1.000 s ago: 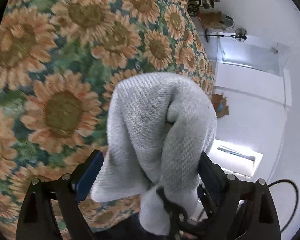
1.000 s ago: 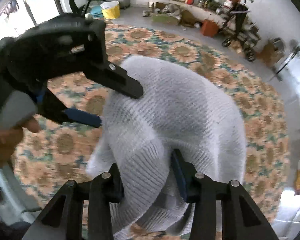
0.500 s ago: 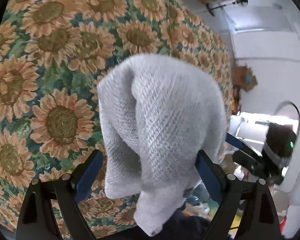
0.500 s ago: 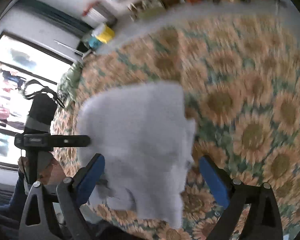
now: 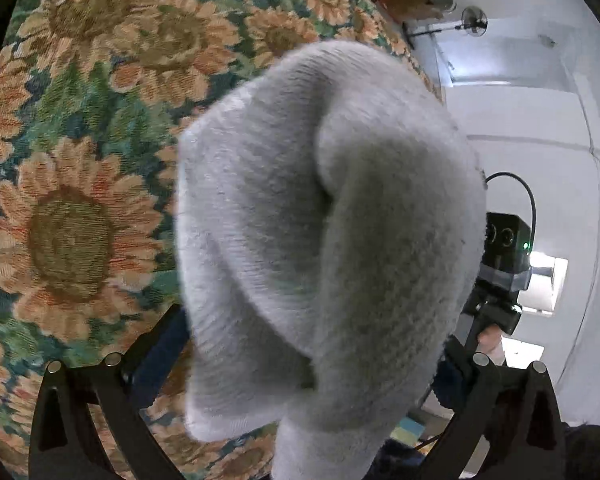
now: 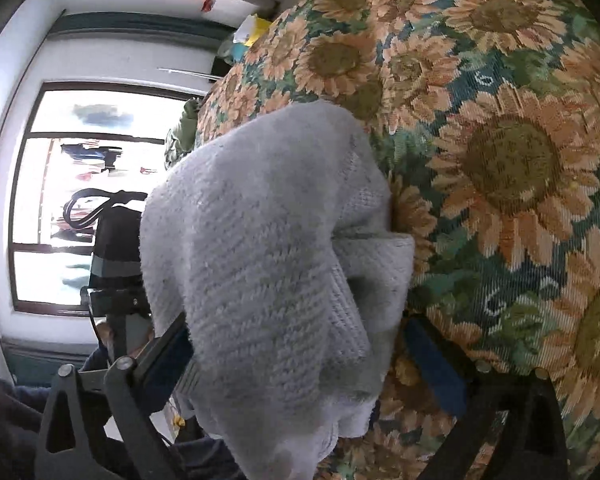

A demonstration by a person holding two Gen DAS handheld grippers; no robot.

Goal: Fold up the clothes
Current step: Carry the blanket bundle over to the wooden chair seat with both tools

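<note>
1. Grey knitted garment (image 5: 320,240) is bunched into a soft lump close in front of both cameras. It hangs above the sunflower-patterned cover (image 5: 72,232); whether its lower end touches the cover cannot be told.
2. Left gripper (image 5: 312,332): its jaws stand wide apart and have just been opening. The knit lies loosely between them. The left blue pad is clear of the cloth's edge, and the right one is hidden behind a fold.
3. Right gripper (image 6: 298,328): its jaws are also spread wide and have just been opening. The garment is draped between them, and the blue pad (image 6: 432,356) on the right stands free of the cloth.
4. Step in hand, as a judgement: the garment is being let go over the cover so it can be laid out. No neat fold shows yet, so the folding looks to be at an early stage.
5. Next move calls for getting the lump down onto the cover and clear of both sets of fingers.
6. After that an edge, hem or sleeve has to be found in the bundle, one for each gripper, and drawn apart left and right until the knit lies flat.
7. Risk: the loose, fuzzy knit may snag on a finger and lift again when the grippers pull back.
</note>
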